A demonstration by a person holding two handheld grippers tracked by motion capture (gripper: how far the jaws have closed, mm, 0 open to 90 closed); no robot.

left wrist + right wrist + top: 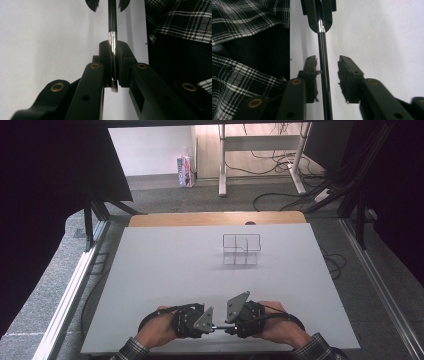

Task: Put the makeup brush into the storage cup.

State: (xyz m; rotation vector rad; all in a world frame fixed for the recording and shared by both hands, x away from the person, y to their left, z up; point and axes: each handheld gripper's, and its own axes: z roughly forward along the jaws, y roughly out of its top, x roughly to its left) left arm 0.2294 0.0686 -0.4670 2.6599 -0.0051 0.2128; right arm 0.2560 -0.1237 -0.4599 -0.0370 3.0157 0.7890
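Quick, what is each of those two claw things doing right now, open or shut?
Left gripper: shut on the thin black-and-silver rod.
Right gripper: open, its jaws standing either side of the same rod, one pad close against it, not clamped.

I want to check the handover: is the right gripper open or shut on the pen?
Open. The right gripper has a clear gap between its jaws beside the pen; the left gripper is clamped on it.

The left gripper [114, 53] clamps its black jaws on a slim pen [112, 27], dark-barrelled with a silver band, above the white table [50, 37]. A plaid sleeve [180, 20] fills the upper right corner.
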